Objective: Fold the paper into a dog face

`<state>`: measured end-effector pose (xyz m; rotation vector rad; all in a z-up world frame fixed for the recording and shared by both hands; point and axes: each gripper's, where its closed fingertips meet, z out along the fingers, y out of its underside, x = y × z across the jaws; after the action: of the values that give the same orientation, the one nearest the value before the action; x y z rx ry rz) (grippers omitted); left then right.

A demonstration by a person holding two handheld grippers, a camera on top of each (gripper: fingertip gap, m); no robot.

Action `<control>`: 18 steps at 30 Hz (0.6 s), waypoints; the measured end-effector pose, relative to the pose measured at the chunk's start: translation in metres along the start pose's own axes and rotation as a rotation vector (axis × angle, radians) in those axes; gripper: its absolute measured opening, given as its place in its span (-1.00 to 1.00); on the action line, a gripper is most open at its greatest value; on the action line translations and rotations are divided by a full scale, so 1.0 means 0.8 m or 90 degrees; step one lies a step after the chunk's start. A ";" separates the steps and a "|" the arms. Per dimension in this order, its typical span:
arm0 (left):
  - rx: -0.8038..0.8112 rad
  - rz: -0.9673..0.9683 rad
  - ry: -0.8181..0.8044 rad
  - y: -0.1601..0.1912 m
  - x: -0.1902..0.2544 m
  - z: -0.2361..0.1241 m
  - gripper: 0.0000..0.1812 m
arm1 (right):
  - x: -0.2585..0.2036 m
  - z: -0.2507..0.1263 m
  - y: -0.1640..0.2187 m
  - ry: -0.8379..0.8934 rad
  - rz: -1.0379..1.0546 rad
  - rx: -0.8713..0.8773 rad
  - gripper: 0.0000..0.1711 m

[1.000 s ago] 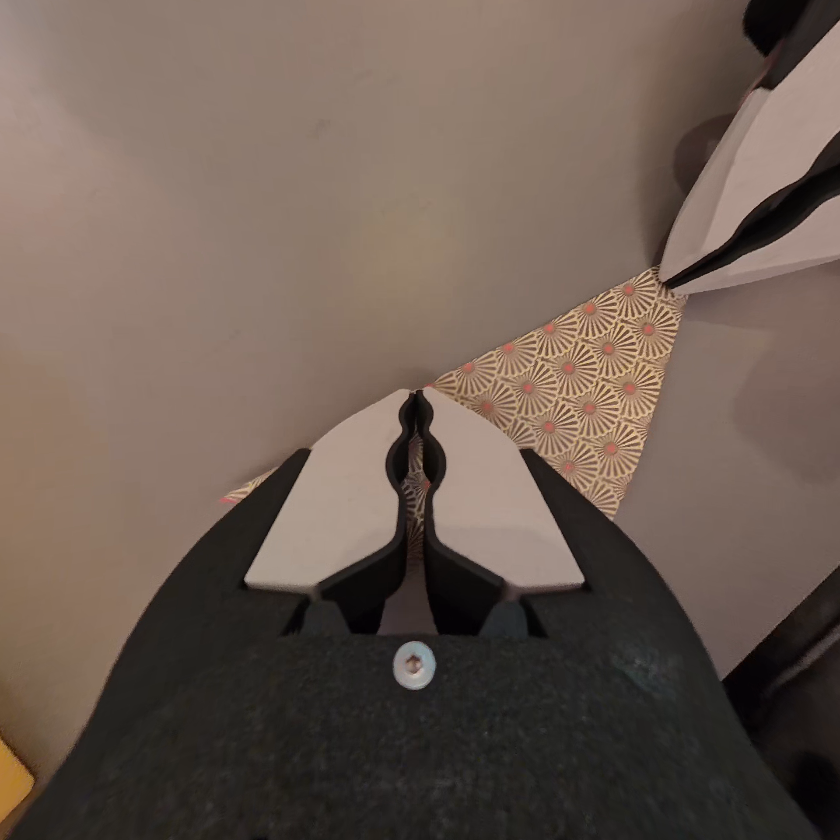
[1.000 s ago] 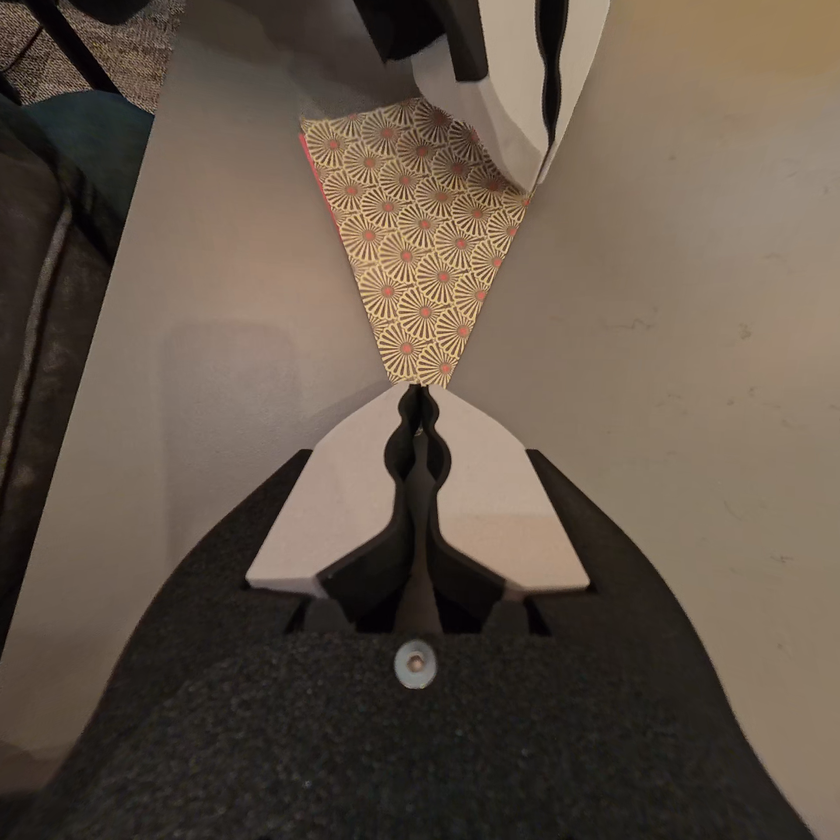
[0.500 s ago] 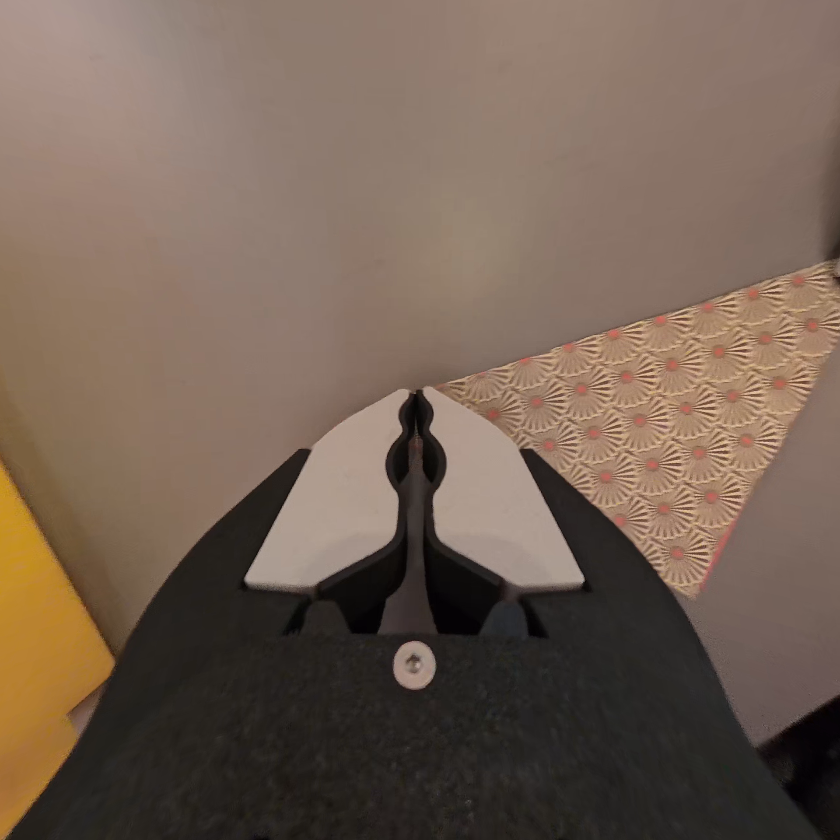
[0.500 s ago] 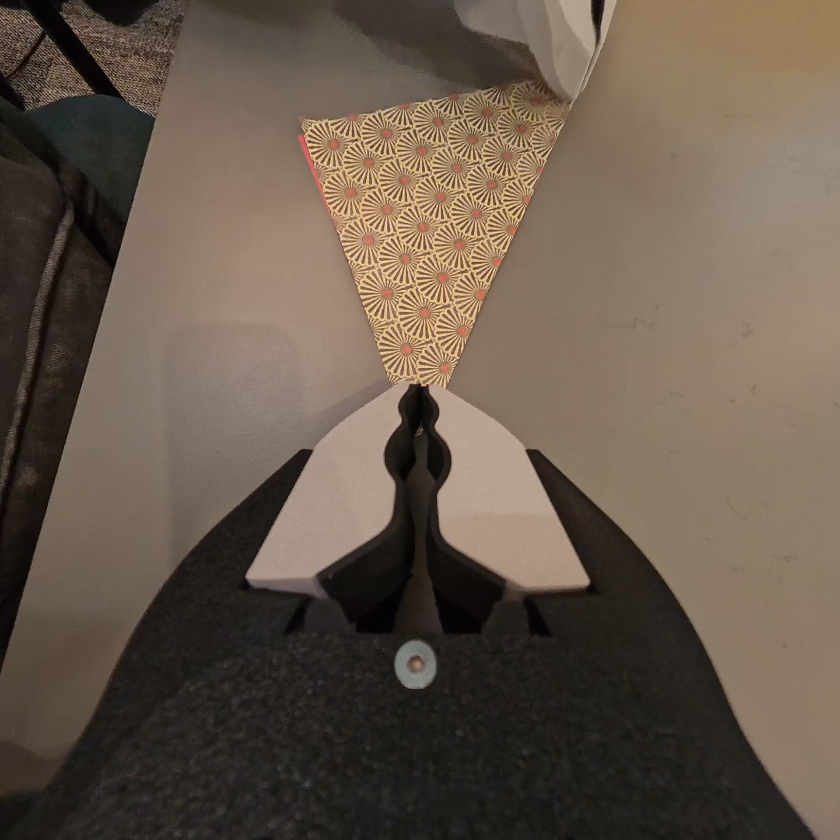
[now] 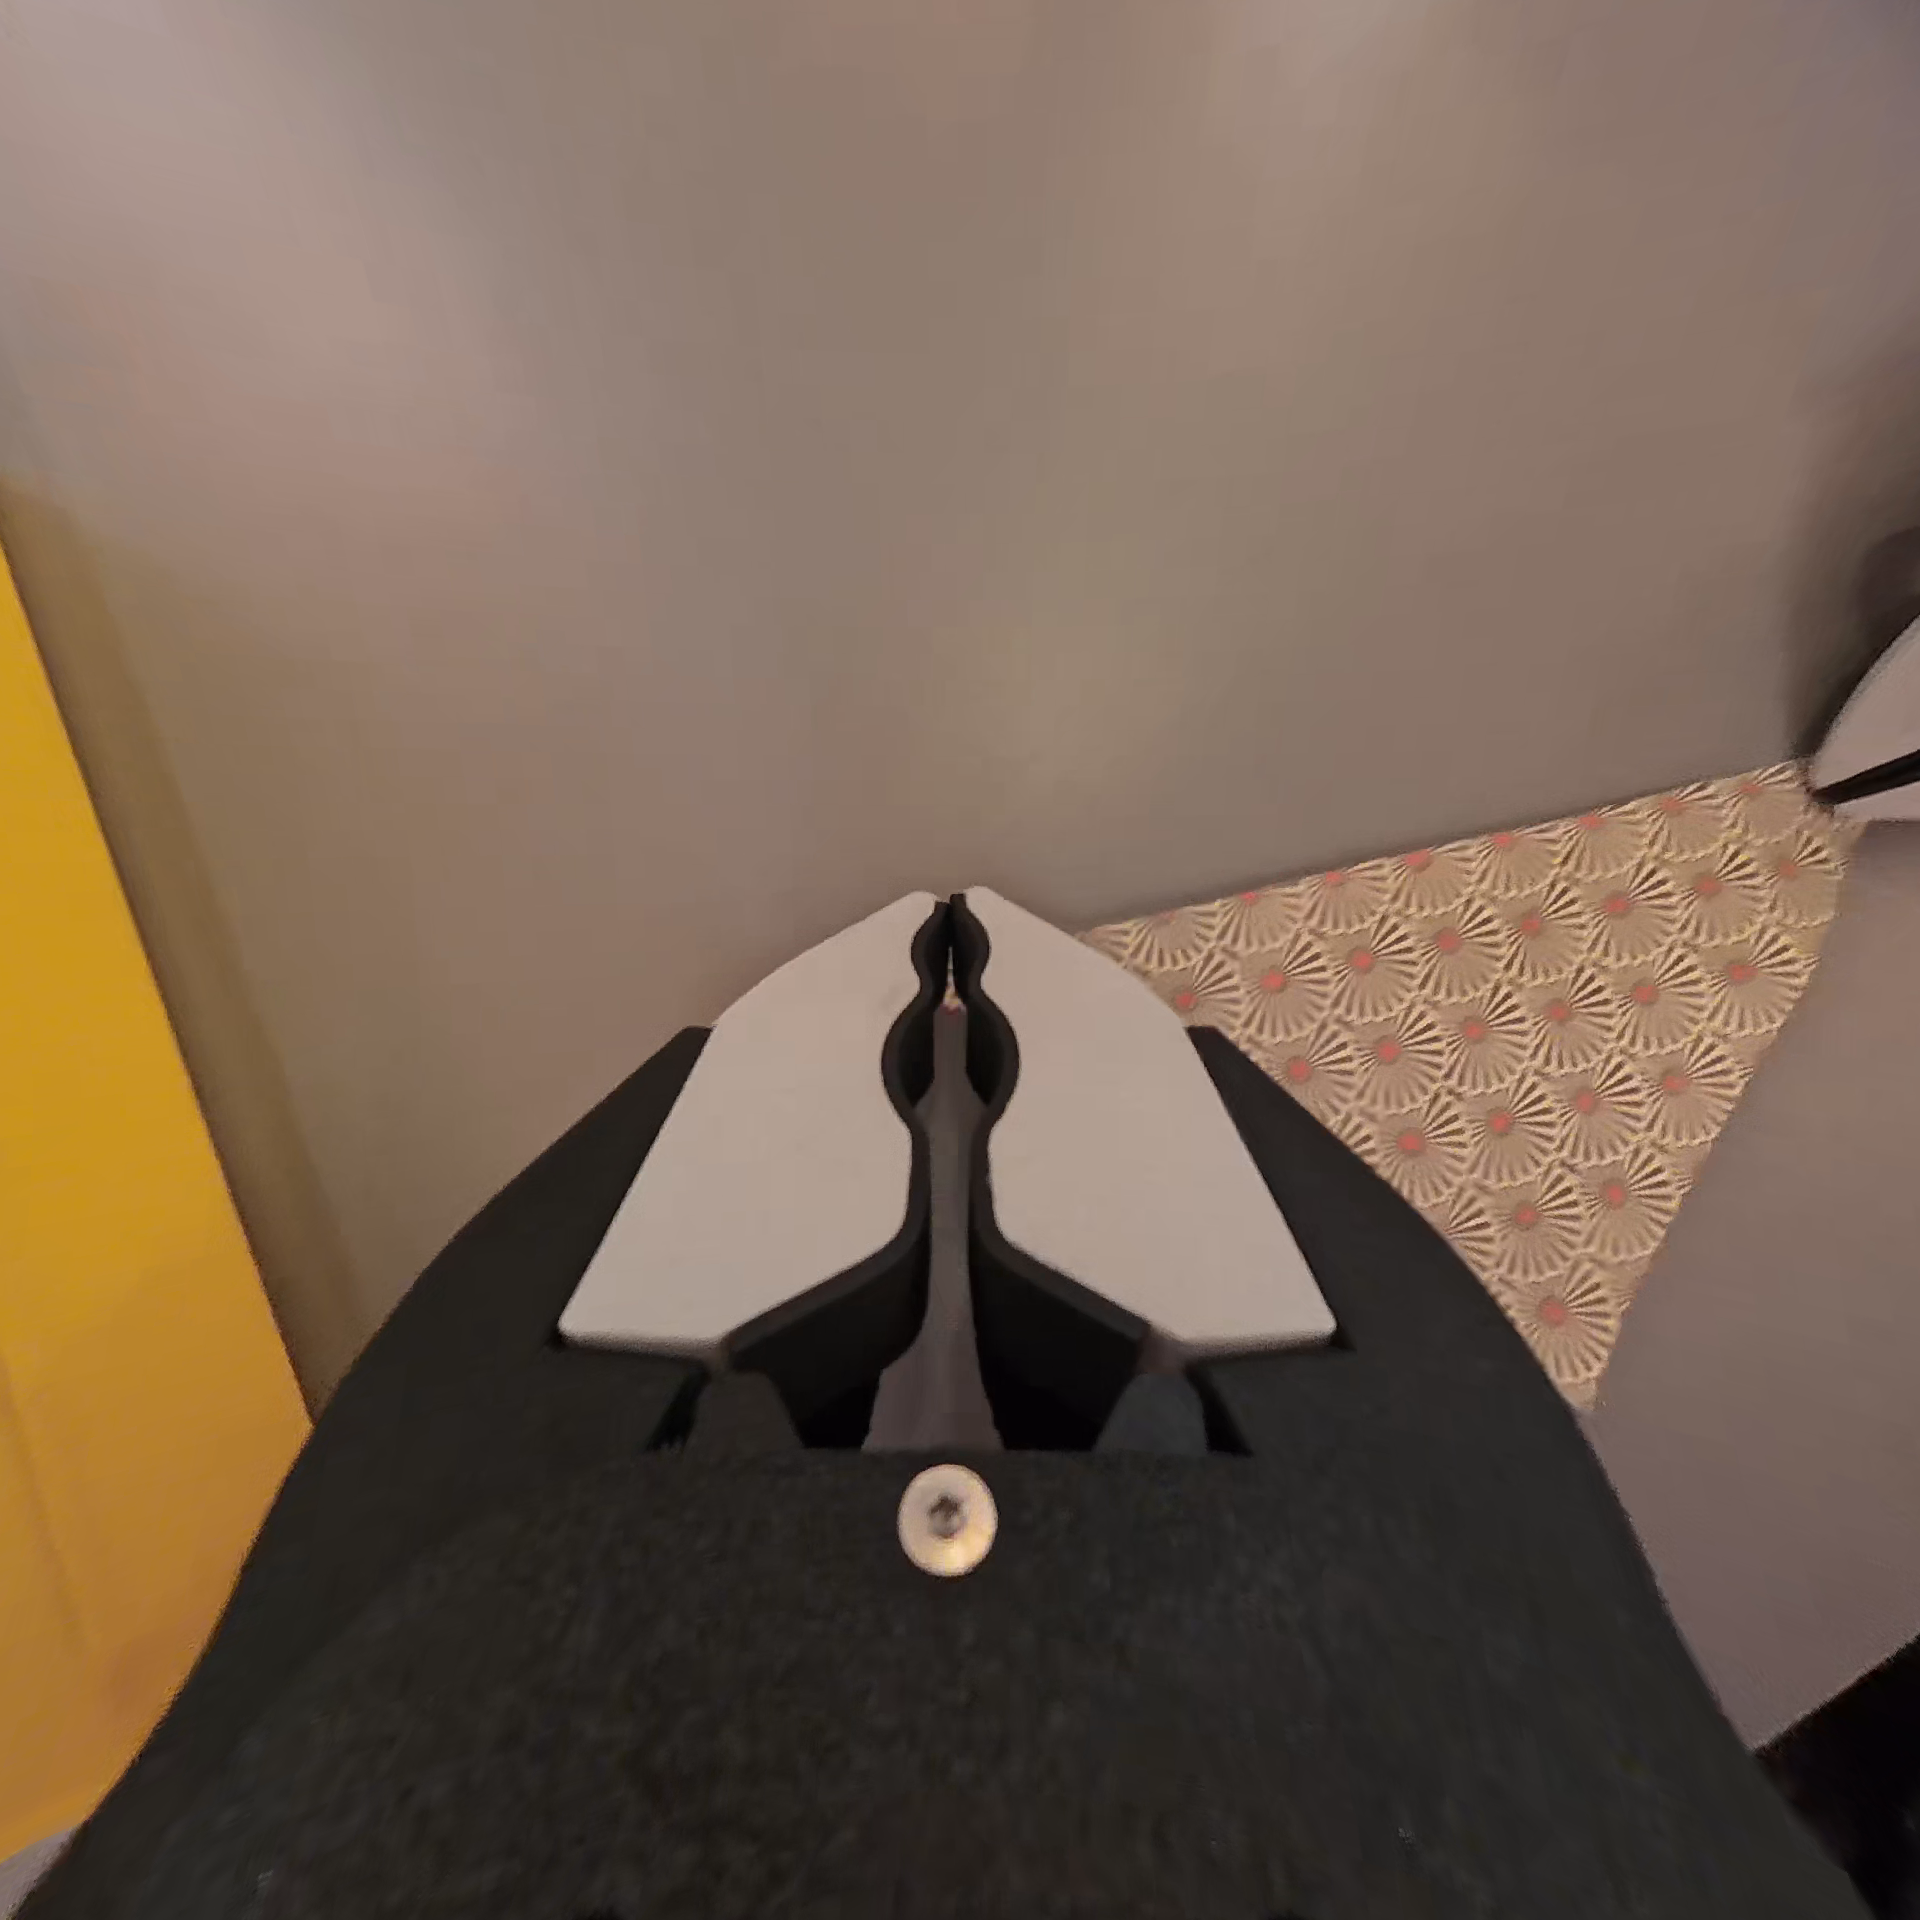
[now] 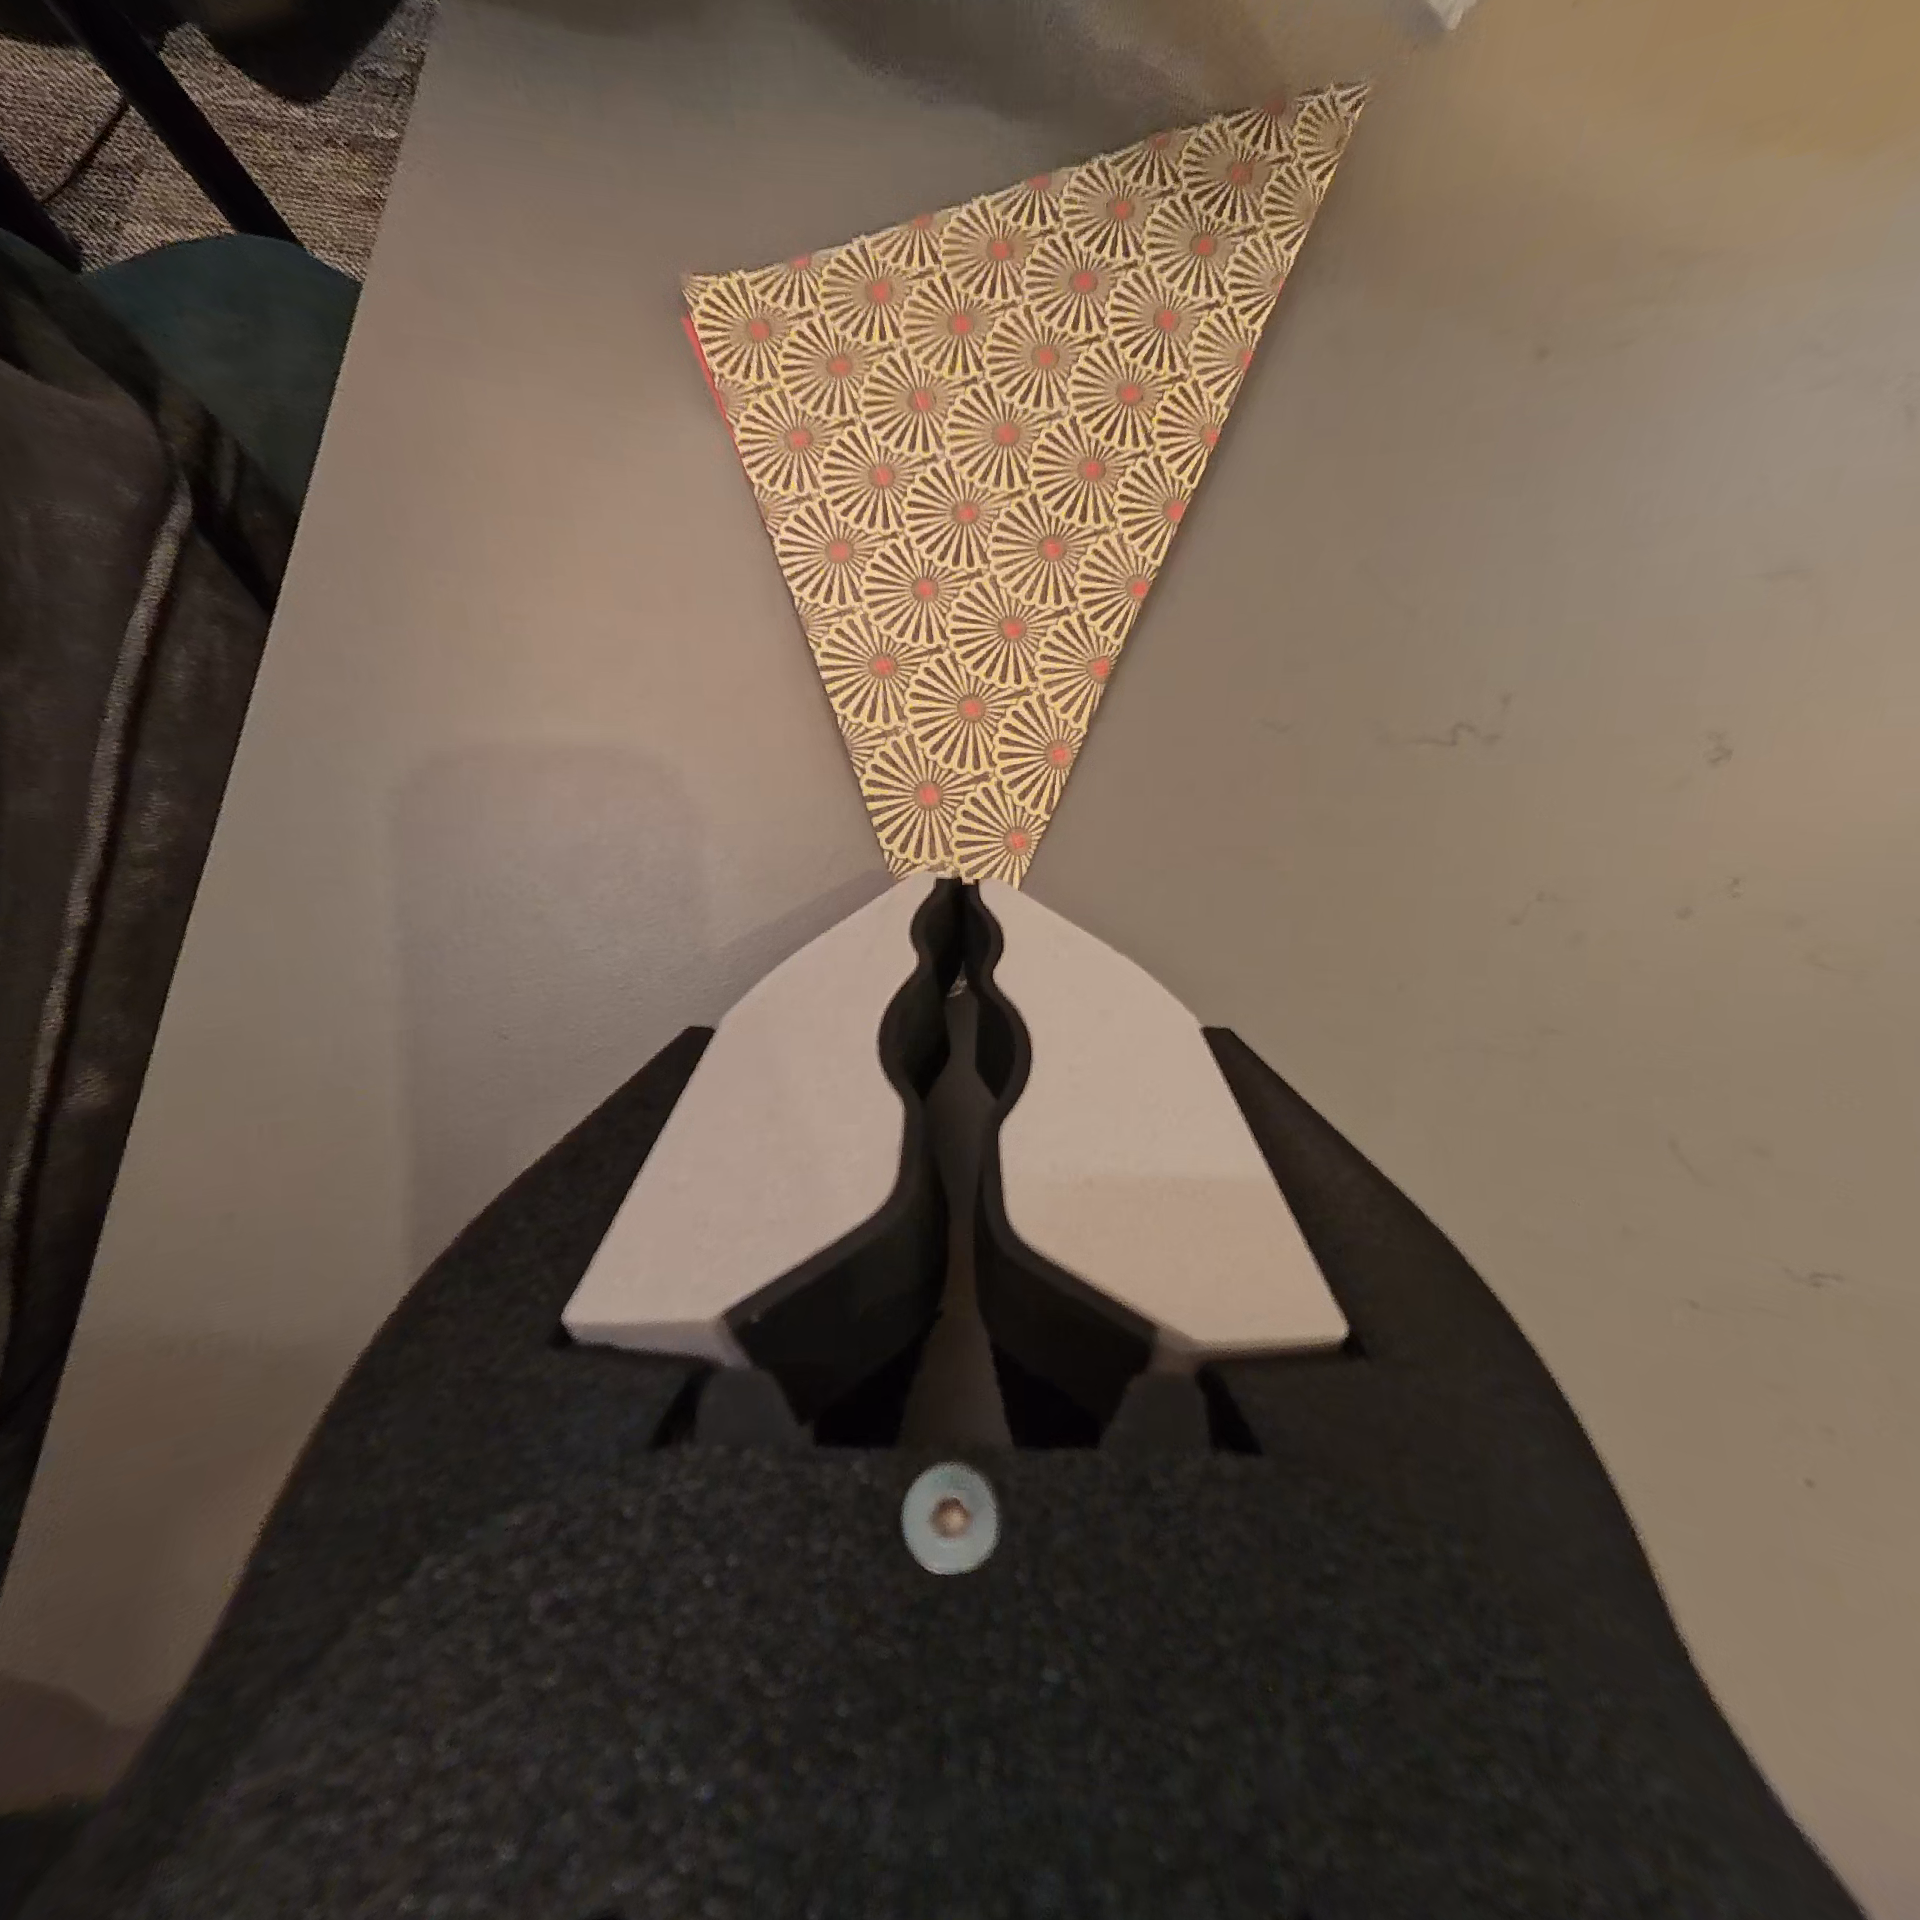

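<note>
With the right gripper (image 6: 961,902) pinched on the near corner of the patterned paper (image 6: 997,499) lying on the table (image 6: 1507,831), and the left gripper (image 5: 954,914) closed empty beside it, a tug could tear that corner.

Dim, warm indoor light falls on the matte grey tabletop (image 6: 1507,727), brightest at the right wrist view's upper right corner. The left wrist view is softly motion-blurred, smearing the fan-patterned gold-and-red folded paper triangle (image 5: 1538,1029). Wide-angle lenses bend straight edges near the borders.
</note>
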<state>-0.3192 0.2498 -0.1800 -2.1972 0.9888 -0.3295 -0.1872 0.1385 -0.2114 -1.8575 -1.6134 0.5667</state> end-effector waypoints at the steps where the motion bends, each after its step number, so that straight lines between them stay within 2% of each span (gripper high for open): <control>1: 0.015 -0.001 0.006 -0.007 0.008 -0.002 -1.00 | 0.000 0.000 0.000 0.000 0.000 0.000 -0.99; 4: 0.032 -0.012 0.046 -0.017 0.047 0.000 -1.00 | 0.000 0.000 0.000 -0.001 0.001 0.000 -0.99; 9: -0.028 0.033 0.054 0.011 0.075 0.025 -1.00 | 0.000 0.000 0.000 -0.003 0.003 0.001 -0.99; 12: -0.025 0.017 0.053 0.017 0.065 0.030 -1.00 | 0.000 0.000 0.000 -0.004 0.004 0.001 -0.99; 15: -0.029 0.024 -0.009 0.025 0.029 0.026 -1.00 | 0.000 0.000 0.000 -0.004 0.008 0.002 -0.99; 18: -0.024 -0.007 -0.019 0.035 0.006 0.017 -1.00 | 0.000 0.000 0.000 -0.003 0.009 0.002 -0.99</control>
<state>-0.3252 0.2401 -0.2093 -2.2367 0.9738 -0.2846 -0.1873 0.1385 -0.2113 -1.8682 -1.6033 0.5790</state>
